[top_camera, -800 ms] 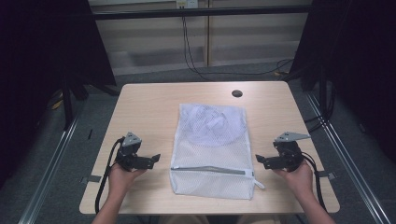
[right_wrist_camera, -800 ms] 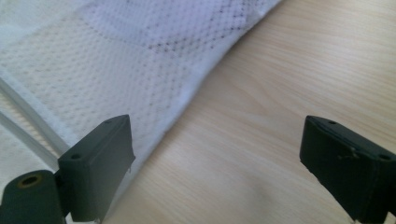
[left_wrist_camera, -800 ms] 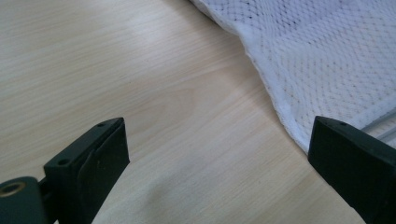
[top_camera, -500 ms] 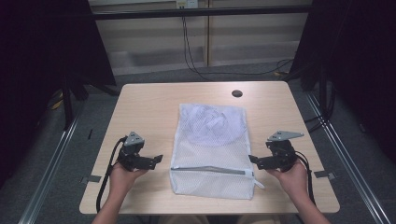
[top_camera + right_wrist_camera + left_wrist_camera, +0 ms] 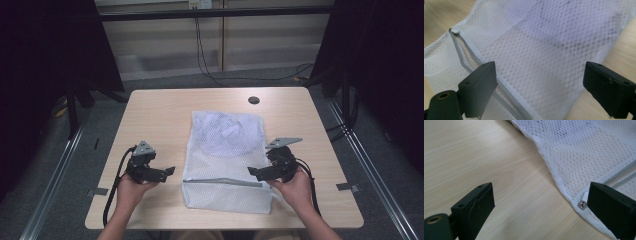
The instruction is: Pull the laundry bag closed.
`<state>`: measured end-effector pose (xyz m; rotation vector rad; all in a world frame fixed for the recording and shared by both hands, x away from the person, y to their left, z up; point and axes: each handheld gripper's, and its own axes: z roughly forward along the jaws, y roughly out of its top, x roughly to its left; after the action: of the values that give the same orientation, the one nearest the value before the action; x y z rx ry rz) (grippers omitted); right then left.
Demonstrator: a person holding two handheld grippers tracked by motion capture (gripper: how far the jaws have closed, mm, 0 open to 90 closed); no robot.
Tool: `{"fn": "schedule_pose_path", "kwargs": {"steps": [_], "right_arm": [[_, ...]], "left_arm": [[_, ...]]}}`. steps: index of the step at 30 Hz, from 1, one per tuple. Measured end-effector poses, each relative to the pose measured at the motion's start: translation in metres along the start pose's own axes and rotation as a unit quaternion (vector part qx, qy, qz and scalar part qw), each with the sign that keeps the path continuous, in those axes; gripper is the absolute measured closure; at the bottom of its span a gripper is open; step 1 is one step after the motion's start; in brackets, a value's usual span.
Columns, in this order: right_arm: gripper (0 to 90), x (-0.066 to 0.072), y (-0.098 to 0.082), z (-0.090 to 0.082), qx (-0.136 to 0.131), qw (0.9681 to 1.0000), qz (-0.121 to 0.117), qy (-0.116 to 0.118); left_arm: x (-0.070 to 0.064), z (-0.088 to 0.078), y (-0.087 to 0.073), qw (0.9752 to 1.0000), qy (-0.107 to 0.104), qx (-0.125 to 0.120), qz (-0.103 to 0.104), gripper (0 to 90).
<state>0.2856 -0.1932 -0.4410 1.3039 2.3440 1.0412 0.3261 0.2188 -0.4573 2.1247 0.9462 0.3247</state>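
A white mesh laundry bag with a grey zipper (image 5: 226, 160) lies flat in the middle of the light wooden tabletop (image 5: 160, 120), its zipper end toward the person. The left gripper (image 5: 167, 172) is just beside the bag's left edge, its jaws spread wide with nothing between them. The right gripper (image 5: 251, 172) is at the bag's right edge, over the mesh, its jaws also spread wide and pinching nothing.

White mesh bag (image 5: 225, 160) with grey zipper (image 5: 222, 182) on pale wood-grain table (image 5: 160, 115).
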Motion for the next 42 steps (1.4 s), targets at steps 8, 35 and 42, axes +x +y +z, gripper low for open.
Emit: {"fn": "schedule_pose_path", "kwargs": {"steps": [8, 35, 42], "right_arm": [[12.5, 0.018, 0.011, 0.017, 0.012, 0.9998, 0.006, 0.013], [14.9, 0.064, 0.036, 0.057, 0.024, 0.9983, -0.011, 0.053], [15.9, 0.070, 0.040, 0.062, 0.031, 0.9977, -0.015, 0.058]], "left_arm": [[-0.002, -0.001, 0.001, 1.0000, -0.006, -0.003, 0.000, 7.7], [-0.003, -0.004, 0.002, 0.9998, -0.020, -0.002, 0.003, 9.1], [-0.003, -0.004, 0.002, 0.9998, -0.020, -0.002, 0.002, 9.2]]}}
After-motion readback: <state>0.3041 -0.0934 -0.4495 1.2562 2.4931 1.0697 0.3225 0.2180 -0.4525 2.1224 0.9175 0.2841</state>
